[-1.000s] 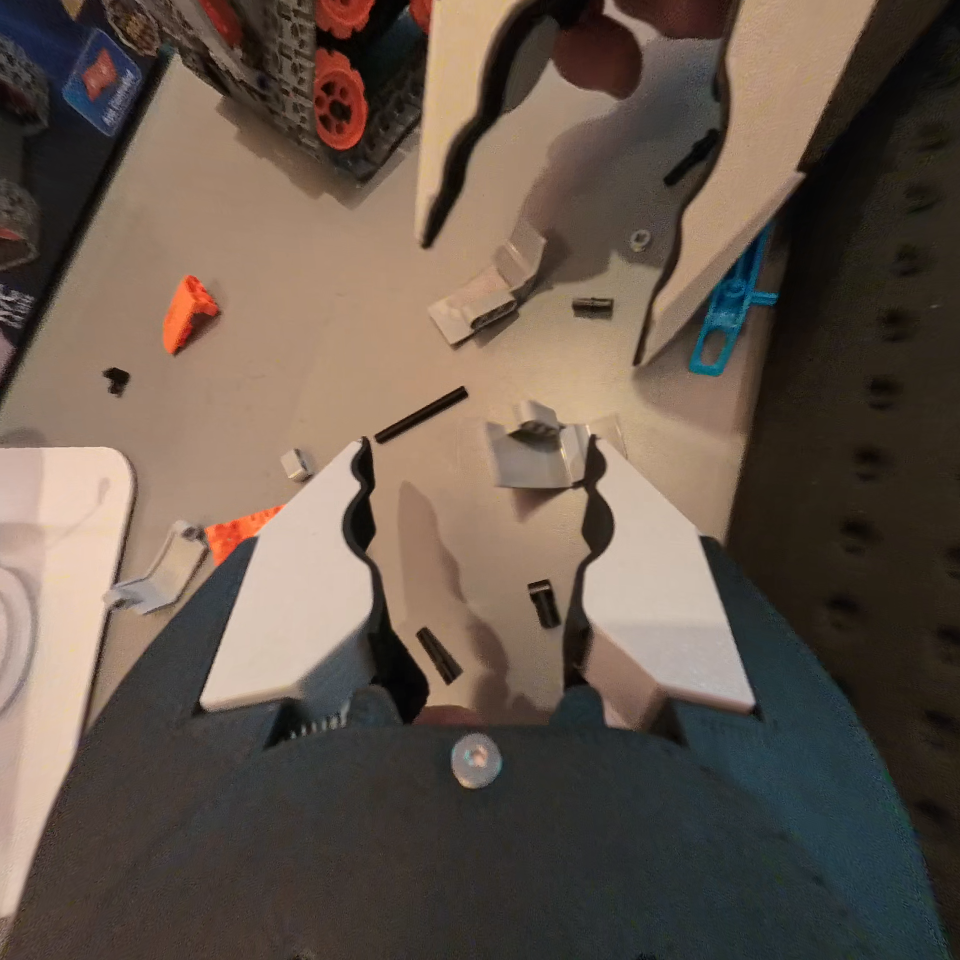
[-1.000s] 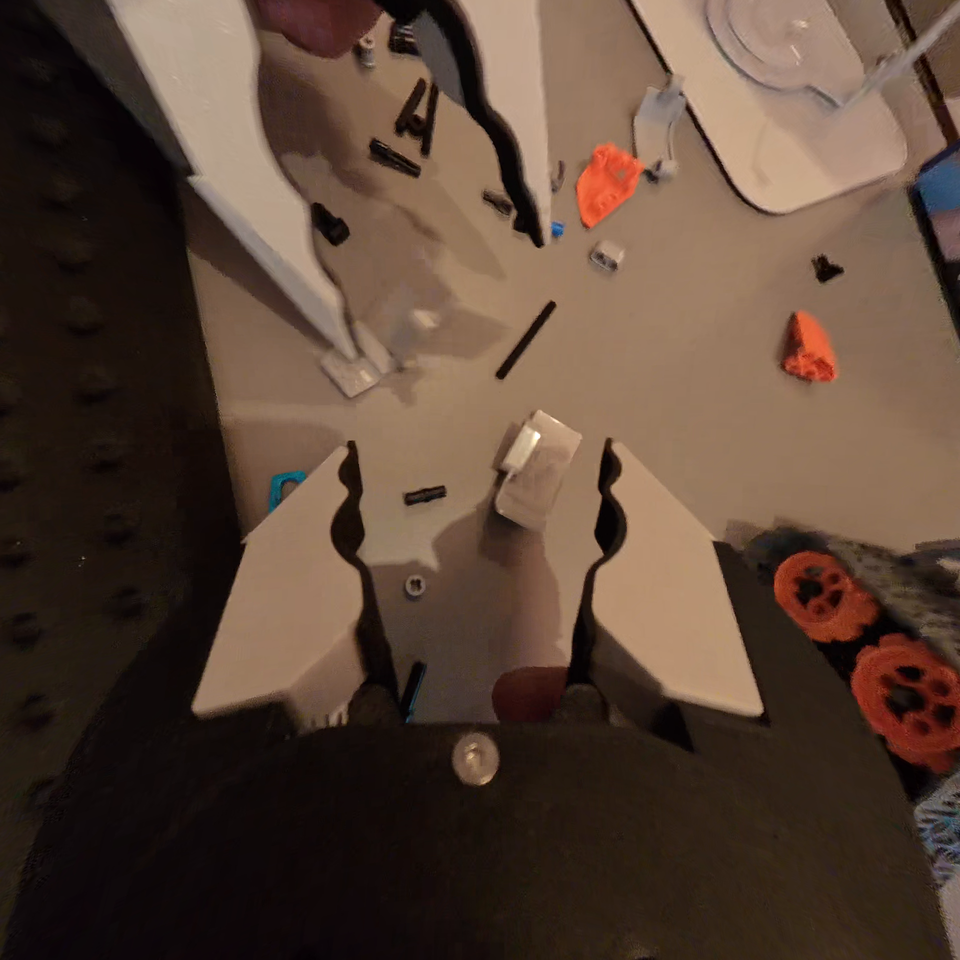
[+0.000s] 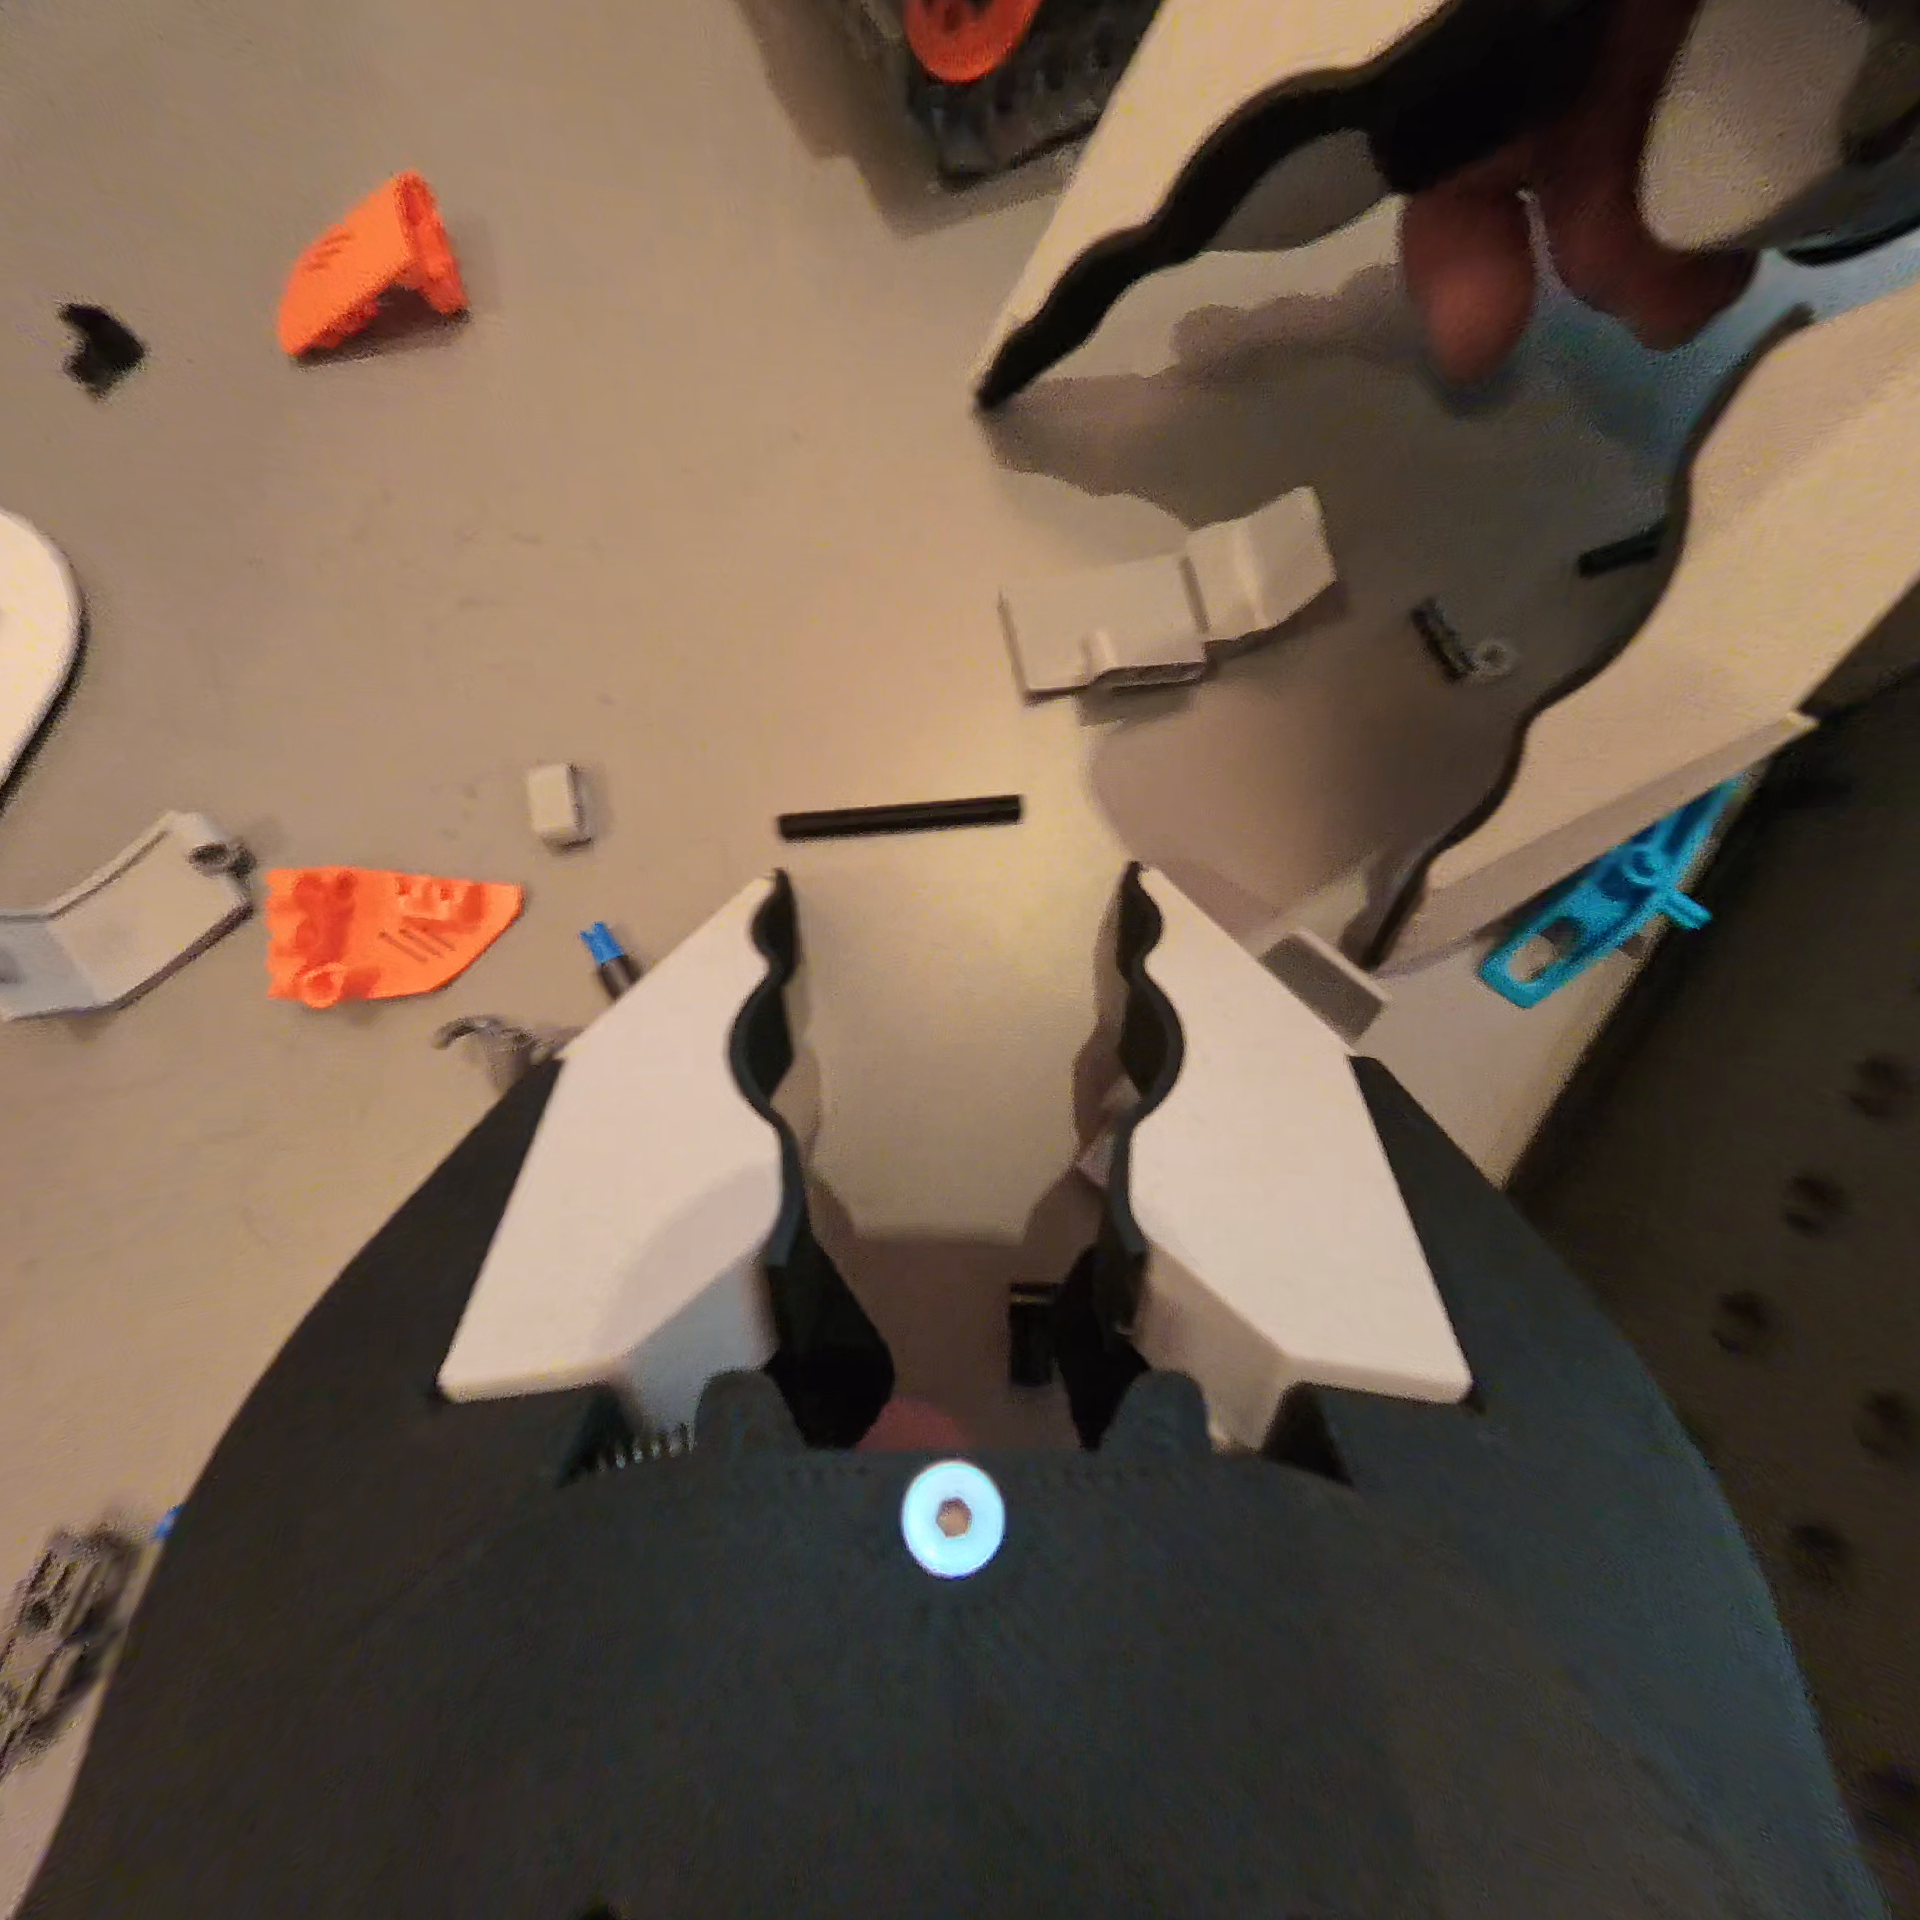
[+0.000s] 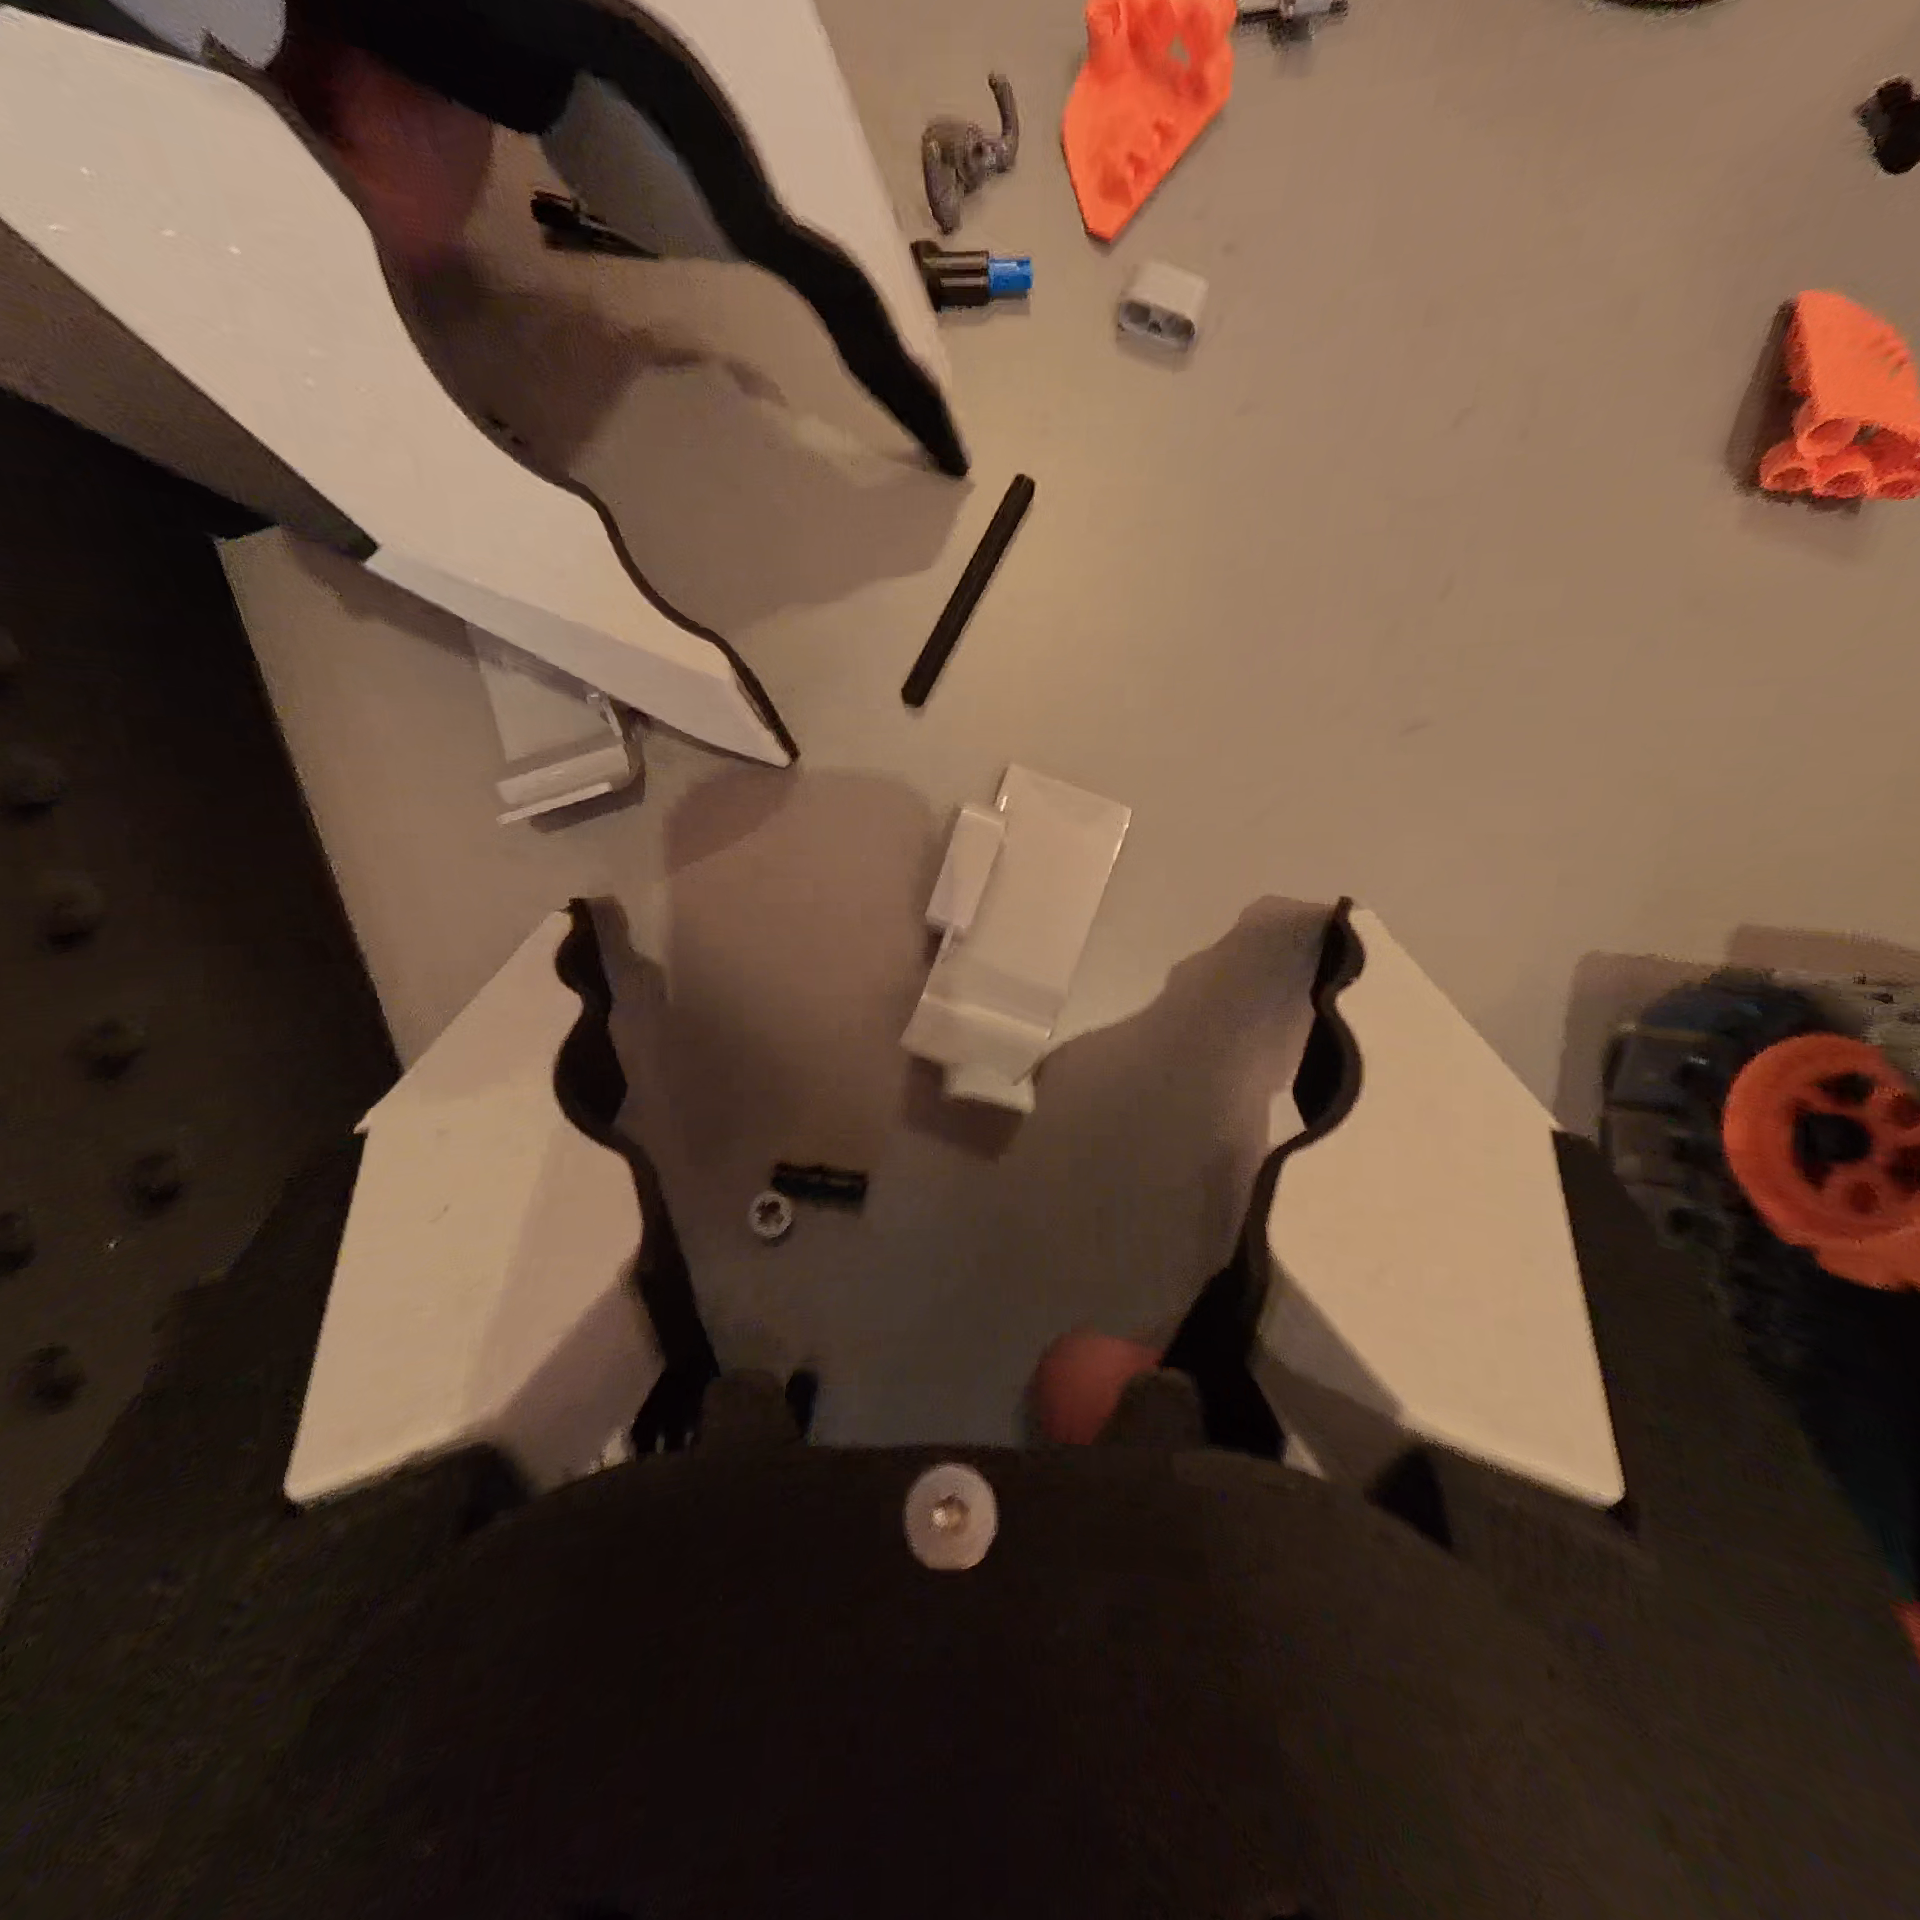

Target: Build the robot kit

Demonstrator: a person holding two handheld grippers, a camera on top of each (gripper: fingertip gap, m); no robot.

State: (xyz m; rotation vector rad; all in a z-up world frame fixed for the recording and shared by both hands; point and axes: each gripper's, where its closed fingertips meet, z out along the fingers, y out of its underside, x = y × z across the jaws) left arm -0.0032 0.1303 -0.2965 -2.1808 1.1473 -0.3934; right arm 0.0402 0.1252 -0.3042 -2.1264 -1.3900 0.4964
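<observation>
Both tools lower toward desk (image 3: 644, 582), left tool (image 3: 951, 883) spread near black rod (image 3: 900, 817), right tool (image 4: 956, 909) spread around grey panel (image 4: 1013, 925)

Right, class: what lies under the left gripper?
A grey plastic piece pokes out from under one finger of the left gripper; its other end is covered.

No legible text, numbers or brand marks appear in either view. The flat orange piece (image 3: 387, 933) bears raised relief, too blurred to read as characters.
</observation>
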